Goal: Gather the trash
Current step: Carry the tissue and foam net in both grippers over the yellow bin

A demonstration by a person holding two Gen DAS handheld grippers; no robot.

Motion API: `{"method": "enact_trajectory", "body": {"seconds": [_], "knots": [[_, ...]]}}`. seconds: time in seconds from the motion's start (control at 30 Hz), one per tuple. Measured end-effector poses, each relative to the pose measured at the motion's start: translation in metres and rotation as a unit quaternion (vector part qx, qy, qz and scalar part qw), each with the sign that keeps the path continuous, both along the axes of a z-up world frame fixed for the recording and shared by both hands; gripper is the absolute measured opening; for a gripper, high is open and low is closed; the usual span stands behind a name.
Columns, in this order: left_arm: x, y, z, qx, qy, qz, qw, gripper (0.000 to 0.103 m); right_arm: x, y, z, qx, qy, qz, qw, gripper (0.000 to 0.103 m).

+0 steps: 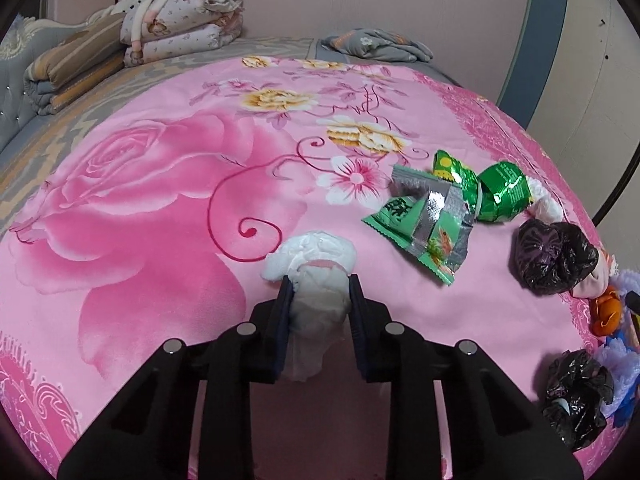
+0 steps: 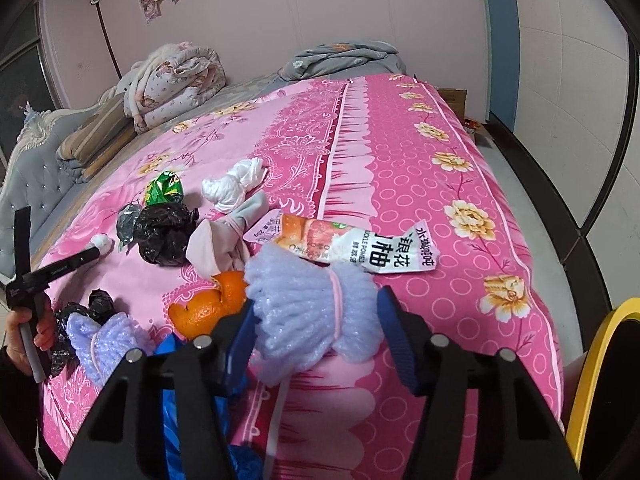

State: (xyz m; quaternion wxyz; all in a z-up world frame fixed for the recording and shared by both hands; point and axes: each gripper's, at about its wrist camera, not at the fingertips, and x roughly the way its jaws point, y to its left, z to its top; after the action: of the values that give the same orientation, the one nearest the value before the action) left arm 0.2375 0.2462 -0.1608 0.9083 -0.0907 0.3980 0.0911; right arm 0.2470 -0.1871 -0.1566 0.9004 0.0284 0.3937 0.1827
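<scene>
On the pink floral bedspread (image 1: 160, 208), my left gripper (image 1: 320, 286) is shut on a crumpled white tissue wad (image 1: 312, 256). My right gripper (image 2: 314, 312) has its blue pads pressed on both sides of a lavender foam-wrap bundle (image 2: 304, 304) near the bed's edge. Other trash lies around: green snack wrappers (image 1: 424, 216), black bag wads (image 1: 552, 260), orange peel (image 2: 212, 304), an orange-printed wrapper (image 2: 352, 244), a knotted white bag (image 2: 232, 188), a second foam bundle (image 2: 108, 340) and blue plastic (image 2: 180, 400).
Folded quilts (image 1: 180, 16) and grey bedding (image 2: 340, 56) lie at the far end of the bed. The bed drops to the floor on the right; a yellow-rimmed bin (image 2: 600, 380) stands there. A person's hand (image 2: 24, 328) holds the left gripper's handle.
</scene>
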Motion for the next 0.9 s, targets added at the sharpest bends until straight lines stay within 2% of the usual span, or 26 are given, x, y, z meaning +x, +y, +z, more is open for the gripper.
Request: {"method": "enact_trajectory", "body": {"seconds": [0.27,0.47,0.67,0.9], "knots": [[-0.025,-0.004,0.035,0.005,-0.026,0.007,0.9996,0.025,-0.026,-0.01,0.026,0.003,-0.027,0.005,1.0,0.051],[-0.054,-0.034,0.073,0.017,-0.051,-0.019,0.9984,0.025,-0.05,-0.027,0.05,0.038,-0.026,0.007,0.999,0.051],[-0.076,-0.094,0.113,0.034,-0.086,-0.067,0.9934,0.025,-0.077,-0.052,0.083,0.05,-0.053,0.0,0.997,0.051],[-0.086,-0.172,0.151,0.024,-0.113,-0.124,0.9855,0.025,-0.103,-0.089,0.115,0.053,-0.086,-0.033,0.994,0.051]]}}
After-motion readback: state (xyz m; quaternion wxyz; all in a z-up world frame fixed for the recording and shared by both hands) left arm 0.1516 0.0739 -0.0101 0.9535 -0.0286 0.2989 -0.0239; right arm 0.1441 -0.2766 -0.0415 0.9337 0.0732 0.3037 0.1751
